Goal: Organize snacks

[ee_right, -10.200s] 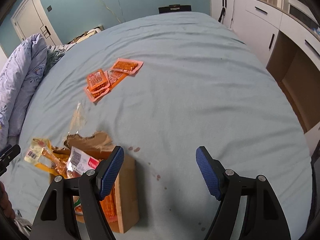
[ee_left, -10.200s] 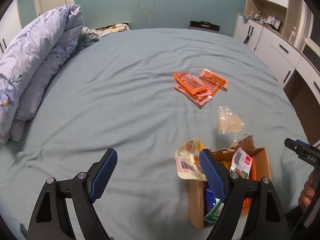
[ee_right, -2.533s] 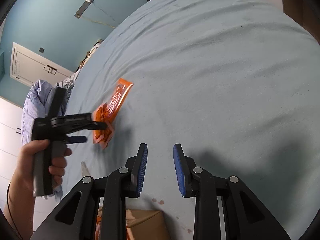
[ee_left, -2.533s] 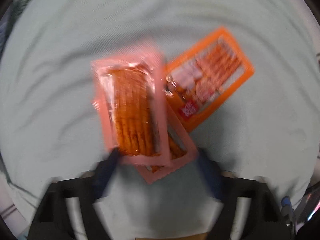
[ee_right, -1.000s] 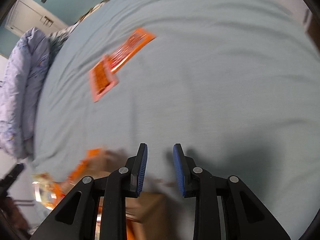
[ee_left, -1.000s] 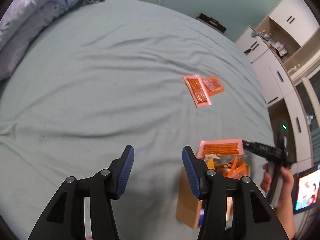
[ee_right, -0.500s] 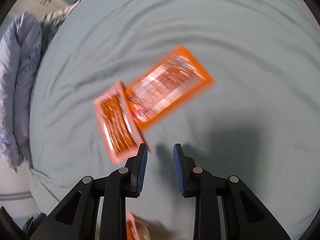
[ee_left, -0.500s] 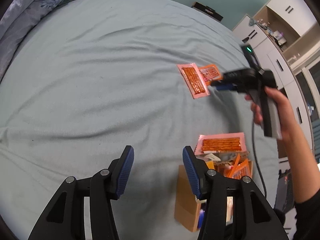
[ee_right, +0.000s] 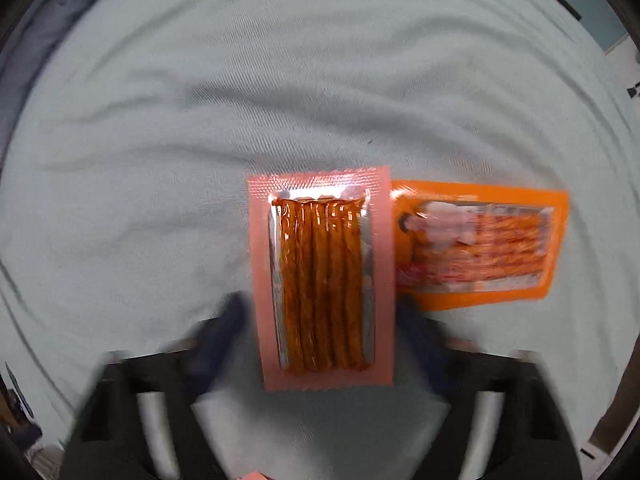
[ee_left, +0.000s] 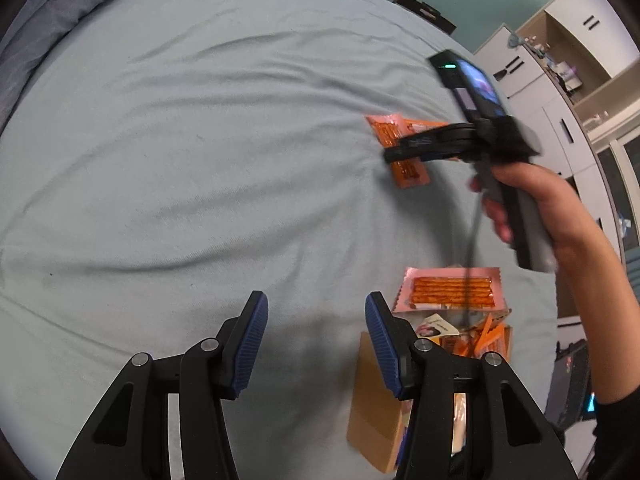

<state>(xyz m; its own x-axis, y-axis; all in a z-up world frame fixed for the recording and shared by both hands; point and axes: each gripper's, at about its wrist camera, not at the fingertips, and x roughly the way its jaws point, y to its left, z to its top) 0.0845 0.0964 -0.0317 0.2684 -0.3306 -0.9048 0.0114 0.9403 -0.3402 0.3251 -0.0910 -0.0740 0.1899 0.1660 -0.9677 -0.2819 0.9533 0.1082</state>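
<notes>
Snacks: a pink pack of orange sticks lies flat on the bed, centre of the right wrist view, w/ an orange pack touching its right edge. The right hand-held gripper points steeply down at it, jaws opening, blurred, one finger either side of the pink pack's lower half; pads don't press on it, so nothing is gripped yet. Probably it's spreading wide enough to straddle the pack across its short side, since the pack lies flat and thin on soft sheet. In the left wrist view the same gripper sits over those two packs at upper right, held by the person's hand. The cardboard box stands at lower right of that view, w/ another pink pack resting across its top and more wrappers poking out; likely the collection spot, so the loose packs go there. Left hand-held gripper hovers about half spread, released & empty, just left of the box, perhaps to steady it. Risk: fingers snag the sheet or the neighbouring orange pack.
</notes>
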